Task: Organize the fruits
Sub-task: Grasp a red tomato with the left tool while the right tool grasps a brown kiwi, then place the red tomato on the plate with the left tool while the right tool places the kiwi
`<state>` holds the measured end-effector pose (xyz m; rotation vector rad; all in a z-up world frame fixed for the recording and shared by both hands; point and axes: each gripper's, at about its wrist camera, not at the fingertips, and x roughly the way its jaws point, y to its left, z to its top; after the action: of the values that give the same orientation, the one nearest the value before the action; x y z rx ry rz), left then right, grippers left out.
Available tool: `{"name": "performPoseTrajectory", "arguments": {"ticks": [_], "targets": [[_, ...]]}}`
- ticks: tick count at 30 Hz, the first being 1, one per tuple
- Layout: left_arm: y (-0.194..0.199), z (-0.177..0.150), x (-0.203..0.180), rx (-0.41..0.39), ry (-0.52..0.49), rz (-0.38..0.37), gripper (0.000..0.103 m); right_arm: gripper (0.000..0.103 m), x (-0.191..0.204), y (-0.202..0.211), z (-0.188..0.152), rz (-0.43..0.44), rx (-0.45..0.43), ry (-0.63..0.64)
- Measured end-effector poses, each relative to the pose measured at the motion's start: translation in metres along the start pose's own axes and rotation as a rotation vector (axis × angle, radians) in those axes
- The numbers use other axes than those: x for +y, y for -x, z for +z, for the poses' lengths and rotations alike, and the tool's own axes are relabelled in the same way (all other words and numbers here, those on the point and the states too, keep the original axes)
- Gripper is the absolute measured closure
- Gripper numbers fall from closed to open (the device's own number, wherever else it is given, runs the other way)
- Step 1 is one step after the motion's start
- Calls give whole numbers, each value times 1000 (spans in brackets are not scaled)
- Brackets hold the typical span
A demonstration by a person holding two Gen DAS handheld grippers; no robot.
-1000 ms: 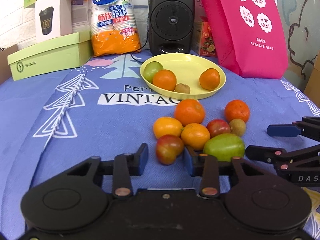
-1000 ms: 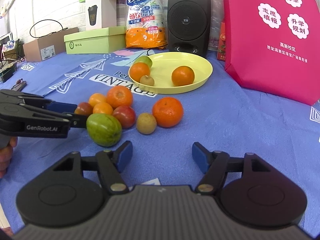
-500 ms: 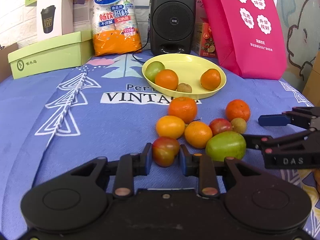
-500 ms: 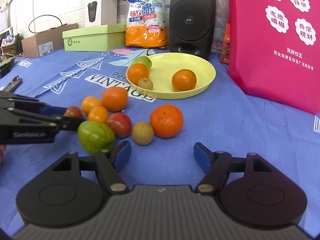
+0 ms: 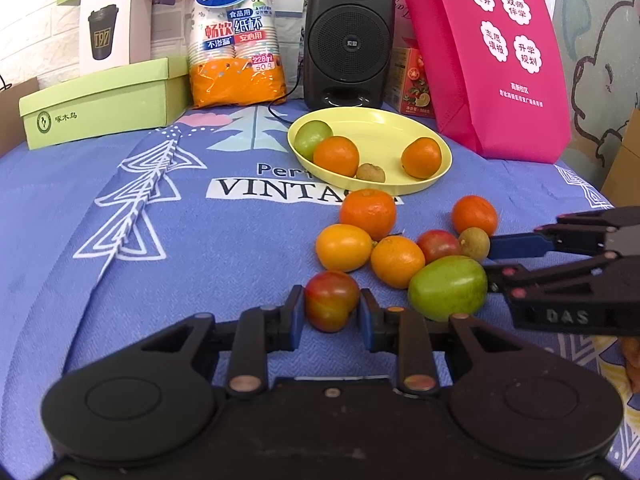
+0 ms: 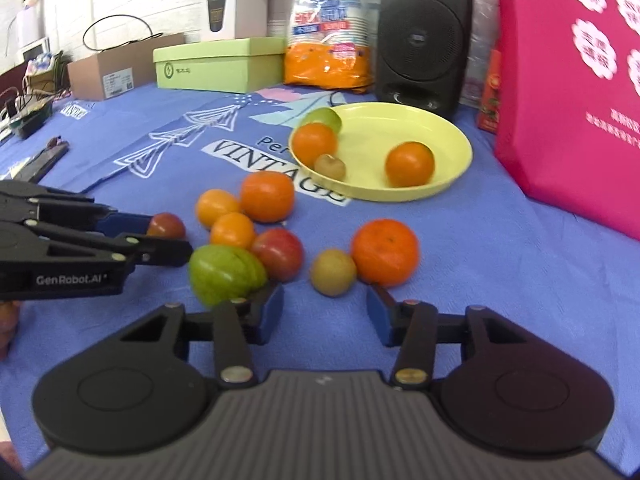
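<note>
We angle our left tongs (image 5: 331, 312) downward, pinching a red-green fruit (image 5: 330, 300) on the worktop (image 5: 200, 240). Our right tongs (image 6: 325, 316), likewise tilted, are closing with nothing gripped, just short of the small brown fruit (image 6: 333, 272).

Both tools are matte black linkages with blue finger pads and brass-coloured pivot pins over round housings. The left tool (image 5: 326, 316) reads "GenRobot.AI" in white on its side; the right tool (image 6: 324, 314) has a ribbed grey base and "DAS" lettering.

a black speaker (image 5: 349, 38) stood at the back of the desk, its cable trailing over the blue printed cloth (image 5: 180, 216). left of it were an orange pack of paper cups (image 5: 234, 36) and a green box (image 5: 102, 102); right, a pink bag (image 5: 494, 52).
</note>
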<state>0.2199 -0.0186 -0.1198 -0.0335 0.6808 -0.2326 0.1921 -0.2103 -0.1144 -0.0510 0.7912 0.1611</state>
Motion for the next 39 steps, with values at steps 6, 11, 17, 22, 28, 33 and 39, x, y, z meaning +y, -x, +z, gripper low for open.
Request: {"name": "performPoseTrajectory", "arguments": {"ticks": [6, 11, 17, 22, 28, 33, 39], "targets": [[1, -1, -1, -3, 2, -1, 76, 73, -1, -11, 7, -8, -5, 1], [1, -1, 0, -3, 5, -5, 76, 78, -2, -10, 5, -17, -20, -2], [4, -2, 1, -1, 14, -9, 76, 78, -3, 4, -3, -16, -30, -32], [13, -3, -2, -1, 2, -5, 76, 78, -6, 21, -16, 1, -35, -61], [30, -9, -5, -4, -22, -9, 76, 78, -5, 39, -28, 3, -38, -62], [52, -8, -1, -22, -20, -18, 76, 78, -2, 51, -35, 11, -40, -54], [67, 3, -1, -54, -33, -30, 76, 78, 1, 58, -32, 17, -49, -46]]}}
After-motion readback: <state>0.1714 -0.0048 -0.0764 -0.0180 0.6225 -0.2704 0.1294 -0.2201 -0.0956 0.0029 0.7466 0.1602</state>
